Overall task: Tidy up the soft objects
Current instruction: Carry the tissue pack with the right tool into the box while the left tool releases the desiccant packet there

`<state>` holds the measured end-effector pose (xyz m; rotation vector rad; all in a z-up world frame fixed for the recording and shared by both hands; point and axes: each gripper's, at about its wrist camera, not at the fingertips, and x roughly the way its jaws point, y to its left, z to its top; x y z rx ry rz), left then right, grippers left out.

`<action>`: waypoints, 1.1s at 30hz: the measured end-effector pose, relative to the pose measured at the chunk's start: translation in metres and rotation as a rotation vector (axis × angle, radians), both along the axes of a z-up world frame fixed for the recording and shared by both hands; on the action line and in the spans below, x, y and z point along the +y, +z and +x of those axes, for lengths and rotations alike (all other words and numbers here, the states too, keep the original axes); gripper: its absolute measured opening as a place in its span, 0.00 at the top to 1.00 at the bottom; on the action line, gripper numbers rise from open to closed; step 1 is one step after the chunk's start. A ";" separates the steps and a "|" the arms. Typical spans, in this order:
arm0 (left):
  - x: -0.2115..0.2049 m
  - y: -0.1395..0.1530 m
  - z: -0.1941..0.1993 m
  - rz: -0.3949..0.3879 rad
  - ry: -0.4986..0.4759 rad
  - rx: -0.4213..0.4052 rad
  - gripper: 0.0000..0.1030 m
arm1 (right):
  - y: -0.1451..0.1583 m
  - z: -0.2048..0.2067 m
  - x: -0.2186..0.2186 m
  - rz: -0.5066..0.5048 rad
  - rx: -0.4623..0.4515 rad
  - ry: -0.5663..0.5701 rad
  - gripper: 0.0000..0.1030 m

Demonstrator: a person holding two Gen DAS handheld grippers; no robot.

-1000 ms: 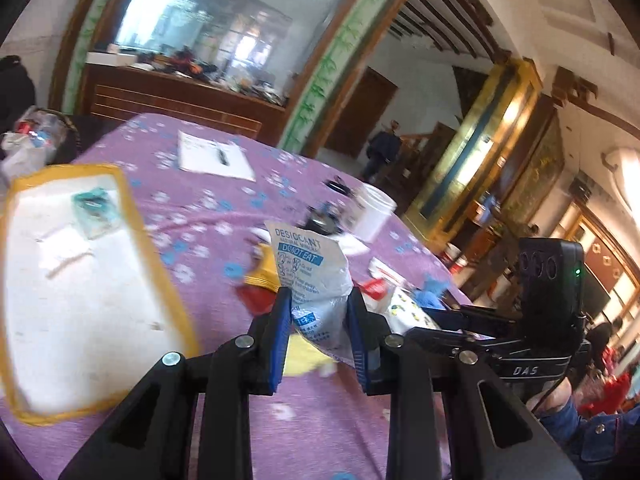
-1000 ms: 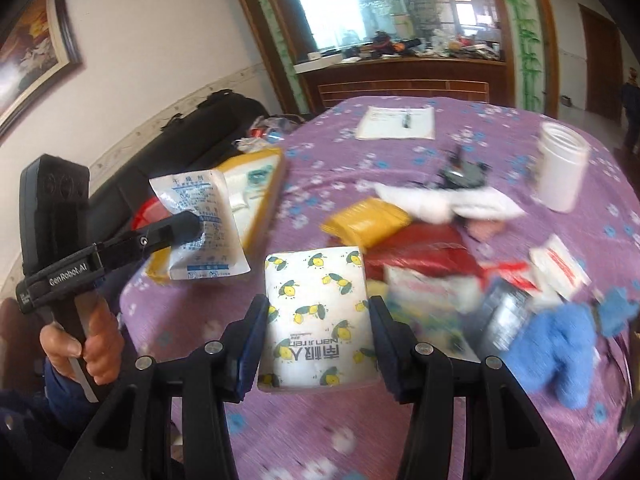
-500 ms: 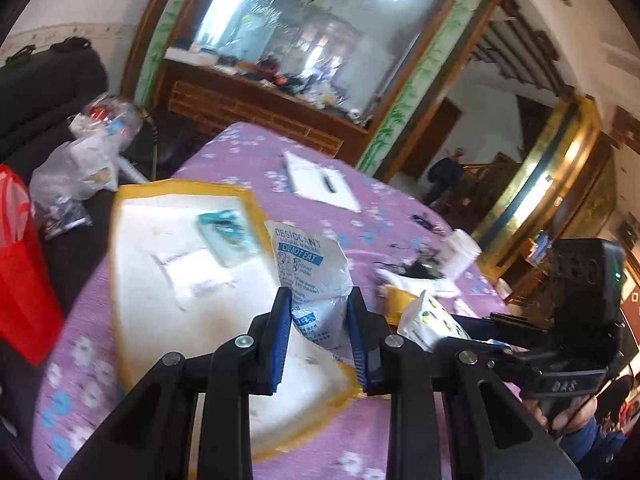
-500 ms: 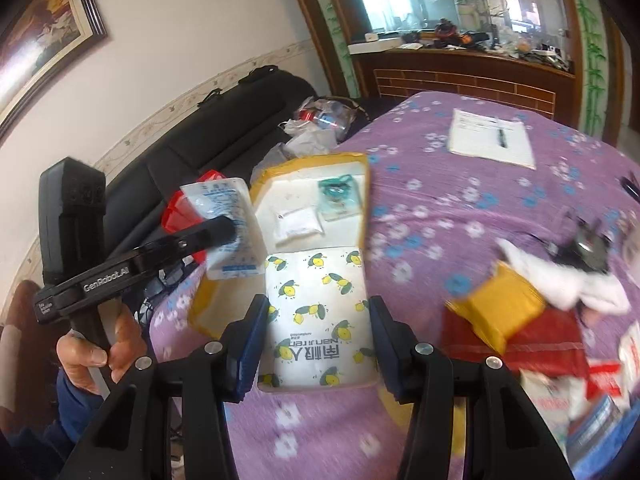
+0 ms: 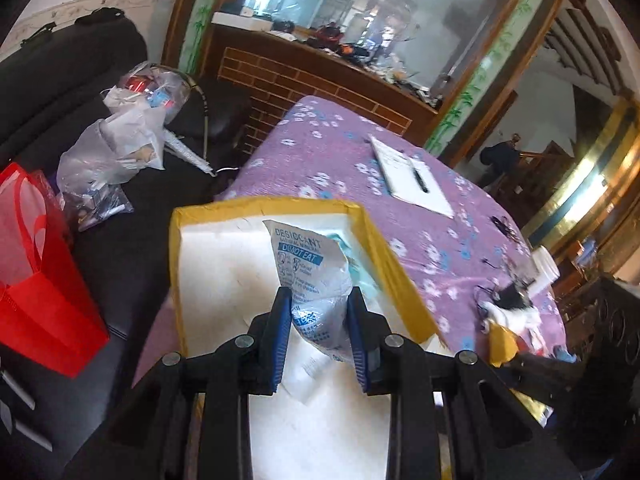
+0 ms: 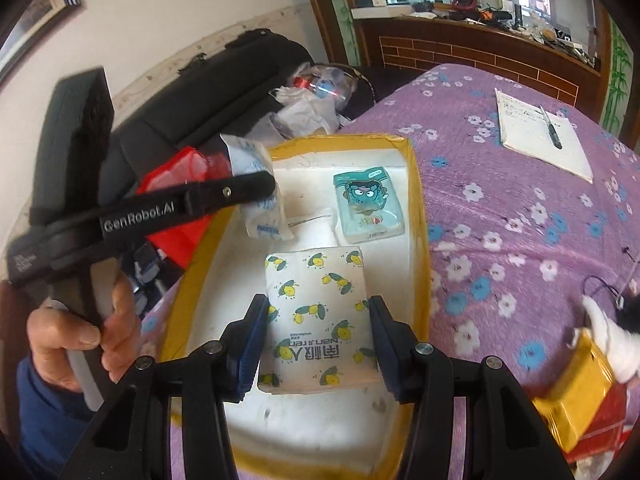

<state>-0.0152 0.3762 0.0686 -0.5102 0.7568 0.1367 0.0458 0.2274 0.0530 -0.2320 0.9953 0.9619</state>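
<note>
My left gripper (image 5: 319,334) is shut on a white desiccant bag (image 5: 310,276) and holds it above the white tray with a yellow rim (image 5: 380,248). In the right wrist view the left gripper (image 6: 256,184) and its bag (image 6: 260,200) hang over the tray's left side. My right gripper (image 6: 316,344) is shut on a tissue pack with lemon print (image 6: 318,312) over the middle of the tray (image 6: 416,200). A teal tissue pack (image 6: 368,204) lies in the tray at the far end.
A notepad with a pen (image 6: 540,132) lies far on the purple flowered tablecloth (image 6: 500,220). A yellow packet (image 6: 576,392) and white cloth (image 6: 608,340) lie at right. A red bag (image 5: 36,280), plastic bags (image 5: 120,136) and a black sofa are left of the table.
Both grippers have moved left with their loads, from over the clutter on the table to over the tray. The desiccant bag and tissue pack stay gripped.
</note>
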 end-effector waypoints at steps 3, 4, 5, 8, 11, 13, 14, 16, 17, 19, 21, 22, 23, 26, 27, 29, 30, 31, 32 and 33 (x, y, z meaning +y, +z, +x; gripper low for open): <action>0.014 -0.010 0.013 -0.046 0.010 0.023 0.74 | -0.008 0.009 0.010 -0.017 0.016 -0.015 0.47; 0.015 -0.013 0.015 -0.053 0.013 0.030 0.74 | -0.010 0.012 0.013 -0.029 0.010 -0.024 0.47; 0.017 -0.015 0.017 -0.061 0.014 0.034 0.74 | -0.011 0.014 0.015 -0.035 0.009 -0.026 0.47; 0.021 -0.018 0.019 -0.075 0.030 0.028 0.74 | -0.015 0.019 0.019 -0.046 0.013 -0.036 0.45; 0.022 -0.018 0.019 -0.063 0.036 0.033 0.73 | -0.019 0.022 0.022 -0.044 0.025 -0.037 0.44; 0.020 -0.016 0.020 -0.056 0.036 0.033 0.63 | -0.021 0.023 0.022 -0.041 0.037 -0.037 0.44; 0.020 -0.016 0.020 -0.056 0.038 0.031 0.59 | -0.023 0.023 0.022 -0.040 0.047 -0.036 0.44; 0.020 -0.014 0.020 -0.054 0.049 0.031 0.43 | -0.023 0.025 0.021 -0.037 0.063 -0.042 0.43; 0.020 -0.014 0.019 -0.053 0.055 0.028 0.43 | -0.023 0.025 0.021 -0.036 0.068 -0.041 0.43; 0.020 -0.011 0.017 -0.054 0.052 0.022 0.43 | -0.022 0.026 0.018 -0.027 0.085 -0.041 0.42; 0.019 -0.007 0.013 -0.049 0.057 0.019 0.43 | -0.017 0.025 0.013 -0.014 0.088 -0.041 0.41; 0.018 -0.005 0.012 -0.048 0.058 0.016 0.43 | -0.014 0.024 0.011 -0.002 0.090 -0.037 0.40; 0.017 -0.002 0.009 -0.048 0.057 0.007 0.43 | -0.011 0.023 0.009 0.007 0.088 -0.035 0.37; 0.014 0.006 0.002 -0.032 0.062 -0.002 0.43 | 0.000 0.020 0.001 0.035 0.079 -0.031 0.37; 0.012 0.009 -0.001 -0.023 0.061 -0.008 0.43 | 0.003 0.017 -0.003 0.045 0.079 -0.026 0.37; 0.007 0.017 -0.008 0.000 0.064 -0.020 0.42 | 0.008 0.013 -0.011 0.060 0.077 -0.023 0.37; 0.005 0.021 -0.011 0.012 0.067 -0.029 0.41 | 0.011 0.010 -0.018 0.076 0.080 -0.022 0.36; 0.003 0.025 -0.015 0.019 0.068 -0.038 0.39 | 0.013 0.008 -0.023 0.087 0.083 -0.022 0.36; 0.001 0.029 -0.018 0.023 0.066 -0.051 0.37 | 0.015 0.005 -0.030 0.097 0.087 -0.026 0.35; -0.001 0.032 -0.021 0.025 0.065 -0.060 0.35 | 0.016 0.005 -0.034 0.104 0.092 -0.028 0.35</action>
